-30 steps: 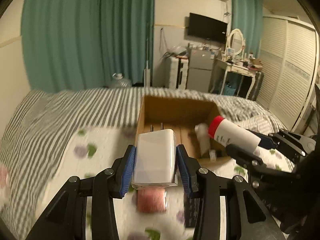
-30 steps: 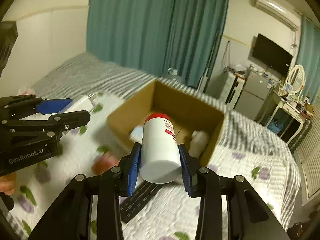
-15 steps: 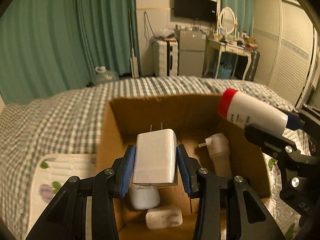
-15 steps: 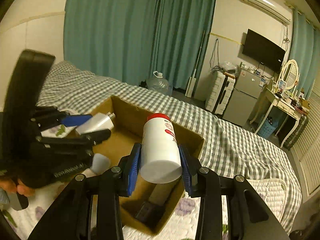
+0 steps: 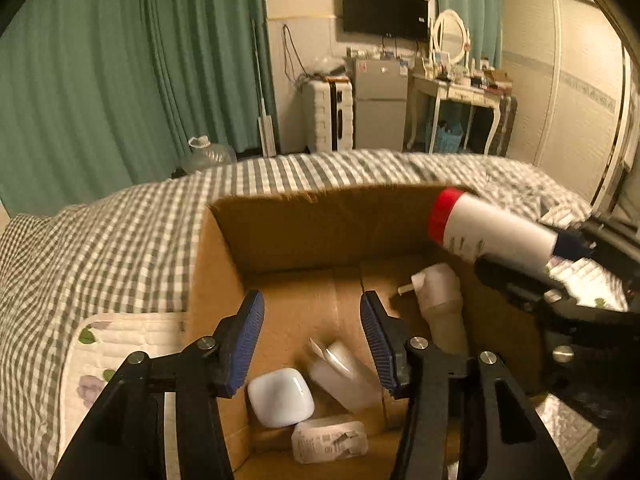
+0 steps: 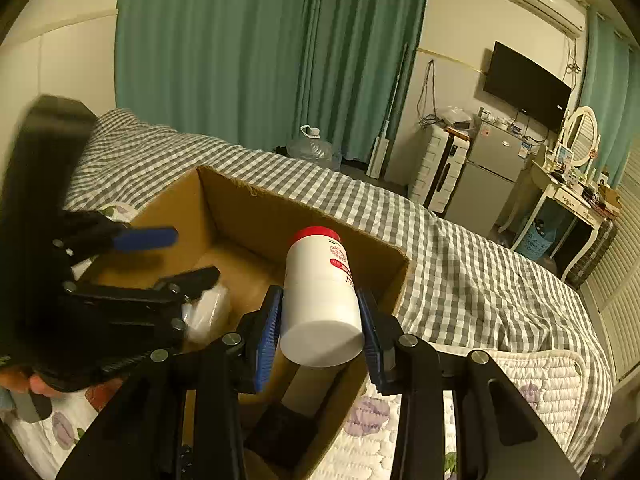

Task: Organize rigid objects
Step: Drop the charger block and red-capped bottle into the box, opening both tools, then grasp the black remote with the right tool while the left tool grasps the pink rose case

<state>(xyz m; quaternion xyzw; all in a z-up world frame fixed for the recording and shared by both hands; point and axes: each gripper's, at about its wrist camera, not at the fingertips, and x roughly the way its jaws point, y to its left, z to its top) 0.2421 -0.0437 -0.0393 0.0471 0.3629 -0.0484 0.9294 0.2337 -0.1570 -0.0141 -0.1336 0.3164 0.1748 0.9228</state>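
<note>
Left tongs (image 5: 312,344) are opening with nothing between them; the white charger (image 5: 344,372) lies in the cardboard box (image 5: 280,232) below. Right tongs (image 6: 320,332) grip the red-capped bottle (image 6: 320,292) over the box, so I'd lower it before releasing, clear of the other chargers.

dim warm indoor light | fisheye-bent edges (dark corners) | slight motion blur

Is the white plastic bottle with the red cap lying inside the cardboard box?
No, the white plastic bottle with the red cap is clamped between the right gripper pads above the cardboard box.
</note>
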